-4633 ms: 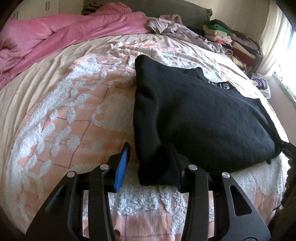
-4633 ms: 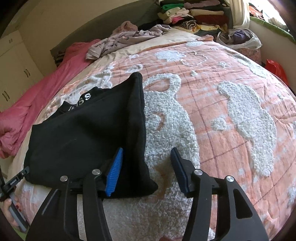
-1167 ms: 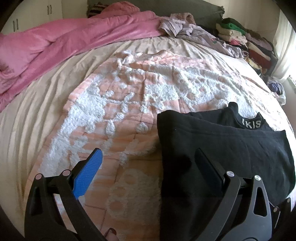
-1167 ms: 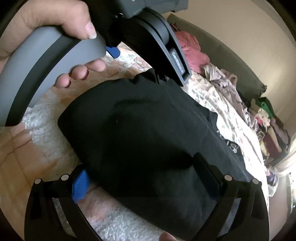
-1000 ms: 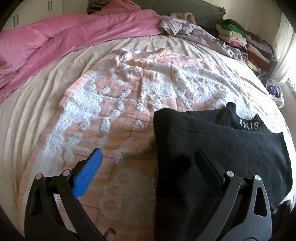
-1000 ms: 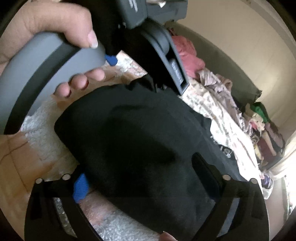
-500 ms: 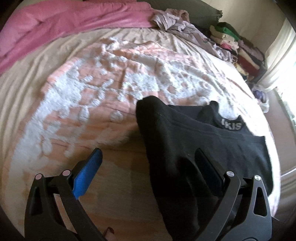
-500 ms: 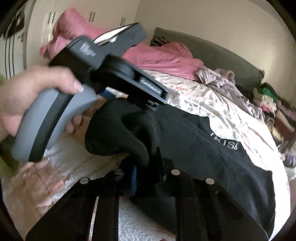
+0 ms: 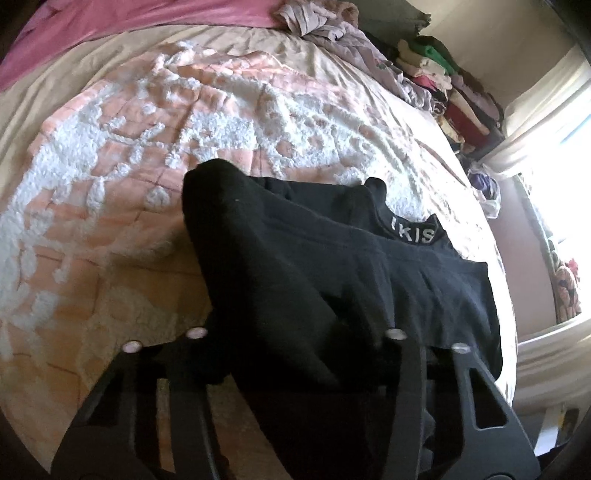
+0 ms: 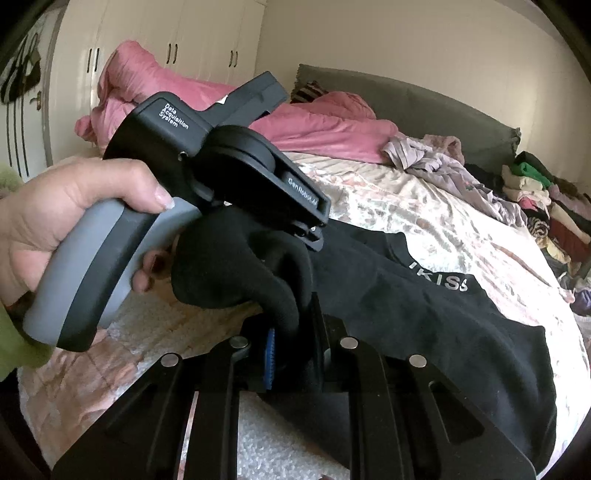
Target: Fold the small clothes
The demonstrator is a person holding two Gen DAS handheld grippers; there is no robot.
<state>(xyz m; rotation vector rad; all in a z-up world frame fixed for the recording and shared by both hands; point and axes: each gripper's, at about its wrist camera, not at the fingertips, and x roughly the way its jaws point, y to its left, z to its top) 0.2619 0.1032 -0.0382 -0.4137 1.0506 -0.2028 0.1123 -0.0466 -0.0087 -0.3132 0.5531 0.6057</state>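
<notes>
A black garment [image 9: 369,266] with a white-lettered waistband lies on the pink and white bedspread [image 9: 147,147]. Its near edge is bunched up and raised off the bed. My left gripper [image 9: 295,332] has its jaws closing on that raised fold, with the cloth filling the gap and hiding both pads. In the right wrist view the left gripper [image 10: 310,236] is held by a hand [image 10: 81,206] and pinches the fold from above. My right gripper [image 10: 291,350] is shut on the same black garment [image 10: 424,314] a little nearer, with a blue pad [image 10: 269,354] showing.
A pink duvet [image 10: 295,125] is heaped by the grey headboard [image 10: 424,107]. Loose lilac clothes [image 9: 332,29] lie at the far side of the bed. Folded clothes [image 9: 443,74] are stacked by the window. White wardrobe doors [image 10: 166,48] stand behind.
The left jaws went from wide open around the garment's edge to closed on it. The right gripper, shut half a second ago, has lifted its bunch of cloth slightly.
</notes>
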